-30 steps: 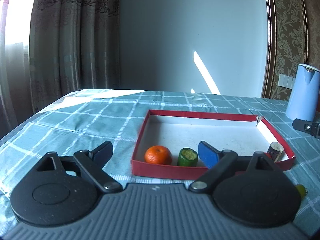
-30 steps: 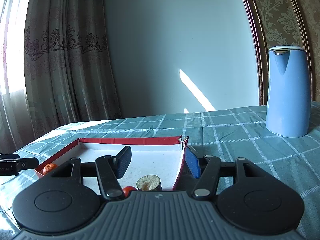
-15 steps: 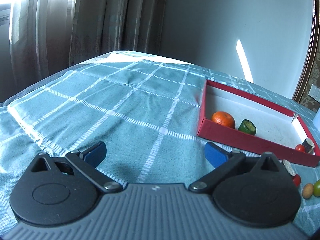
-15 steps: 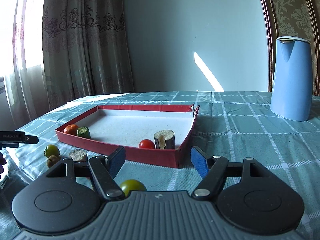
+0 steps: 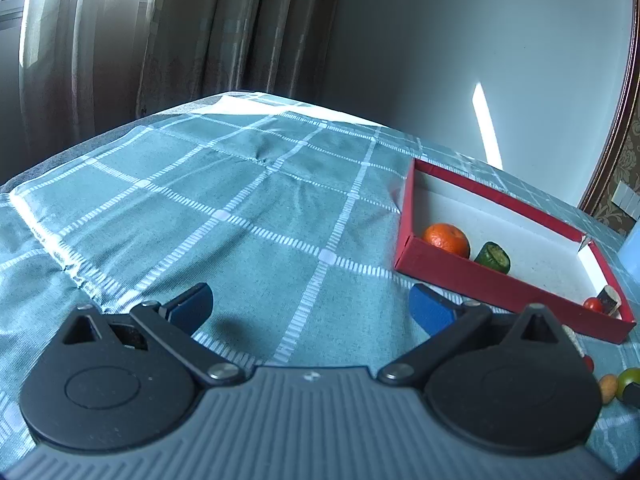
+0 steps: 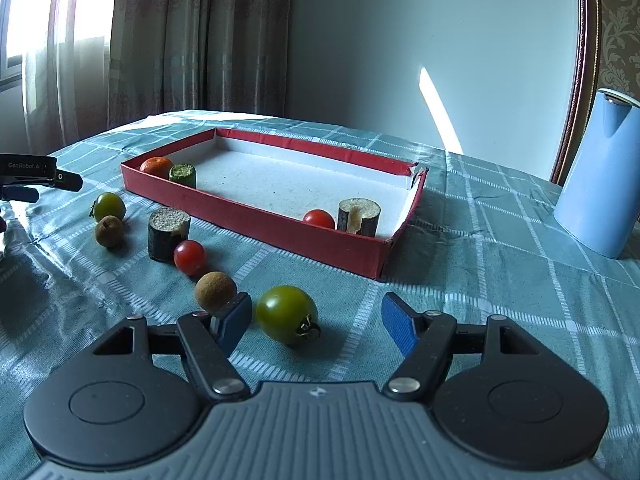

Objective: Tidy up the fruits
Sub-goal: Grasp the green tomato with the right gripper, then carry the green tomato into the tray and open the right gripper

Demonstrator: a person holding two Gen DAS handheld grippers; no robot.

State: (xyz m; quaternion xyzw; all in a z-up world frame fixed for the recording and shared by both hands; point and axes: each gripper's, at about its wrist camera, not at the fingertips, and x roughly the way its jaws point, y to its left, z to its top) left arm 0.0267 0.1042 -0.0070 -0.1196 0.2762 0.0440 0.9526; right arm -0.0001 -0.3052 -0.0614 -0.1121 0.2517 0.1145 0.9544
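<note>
My right tongs and left tongs both apart, a green tomato between the right pair, red tray beyond.

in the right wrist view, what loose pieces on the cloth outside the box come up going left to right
green tomato → brown fruit → dark cylinder → red tomato → tan ball → big green tomato

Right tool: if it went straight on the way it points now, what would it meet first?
Most likely the green tomato, lying on the cloth just ahead of the open right tool, between its fingers and nearer the left one. The red box lies beyond; depth is uncertain.
</note>
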